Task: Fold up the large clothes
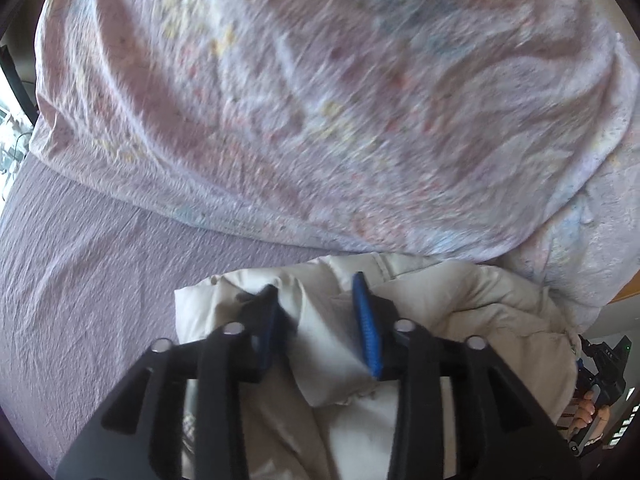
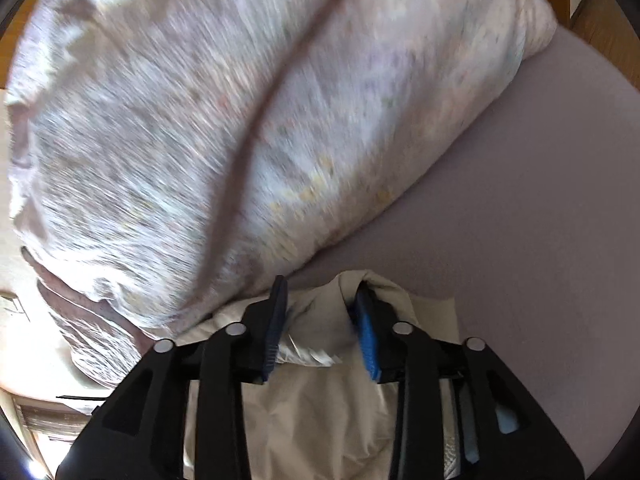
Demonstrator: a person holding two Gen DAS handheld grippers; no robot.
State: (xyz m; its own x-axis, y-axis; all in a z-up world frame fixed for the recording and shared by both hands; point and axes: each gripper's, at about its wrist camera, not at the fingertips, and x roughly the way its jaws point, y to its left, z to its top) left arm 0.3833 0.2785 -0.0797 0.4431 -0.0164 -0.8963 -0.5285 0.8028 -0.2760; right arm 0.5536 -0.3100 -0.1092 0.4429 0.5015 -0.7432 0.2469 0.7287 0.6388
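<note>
On the bed, over a lilac sheet point(image 1: 80, 264), a cream-coloured garment point(image 1: 460, 304) is lying bunched against the edge of a large pastel-patterned duvet point(image 1: 304, 92).

Left claw point(image 1: 318, 308): it is pointing steeply down at the garment. Its jaws are standing partly apart, with a clear gap between the blue pads point(image 1: 368, 328). Cream fabric is lying in the gap and under both fingers. The left finger is resting against a raised fold; whether the right pad is touching cloth cannot be told. The pads are not pinching the fabric together.

Right claw point(image 2: 320, 312): it is also angled down at the same garment point(image 2: 320, 400), at the point where it is meeting the duvet point(image 2: 168, 152) and the sheet point(image 2: 520, 240). Its jaws are likewise partly apart. A peaked ridge of cream fabric is standing between the pads point(image 2: 366, 340), lying close against the right pad and leaving some slack beside the left one. No firm clamp is showing.

At the right margin of the left wrist view, a hand point(image 1: 588, 412) is gripping the handle of the other device.

Both views are showing motion blur across the duvet.
</note>
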